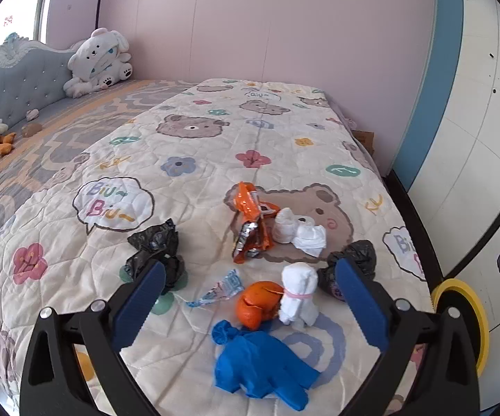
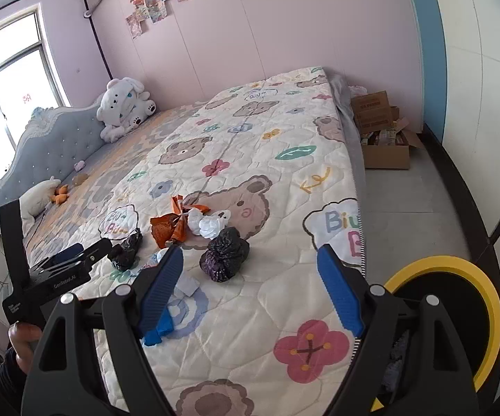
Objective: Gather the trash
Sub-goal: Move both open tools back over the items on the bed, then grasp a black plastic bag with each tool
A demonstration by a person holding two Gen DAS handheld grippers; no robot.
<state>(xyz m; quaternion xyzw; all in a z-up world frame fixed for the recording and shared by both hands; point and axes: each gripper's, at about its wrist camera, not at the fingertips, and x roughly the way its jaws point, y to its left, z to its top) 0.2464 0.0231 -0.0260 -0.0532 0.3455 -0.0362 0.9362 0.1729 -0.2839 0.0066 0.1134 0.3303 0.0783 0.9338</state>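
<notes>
While both tools hang spread and empty over the bed, the trash lies scattered on the quilt.

From the left wrist, the left gripper (image 1: 250,298) has its blue fingers wide apart, framing a crumpled blue rubber glove (image 1: 260,367), an orange peel-like lump (image 1: 258,303), a white tissue wad tied with pink (image 1: 300,294) and a torn clear wrapper scrap (image 1: 218,289); farther off lie an orange foil snack wrapper (image 1: 251,223) and crumpled black plastic bags (image 1: 158,253). From the right wrist, the right gripper (image 2: 250,287) is likewise apart, holding nothing, near the bed edge beside the yellow-rimmed bin (image 2: 458,315), probably kept there so pieces can be dropped in; another black crumpled bag (image 2: 223,254) lies ahead on the cartoon-bear quilt (image 2: 284,180).
</notes>
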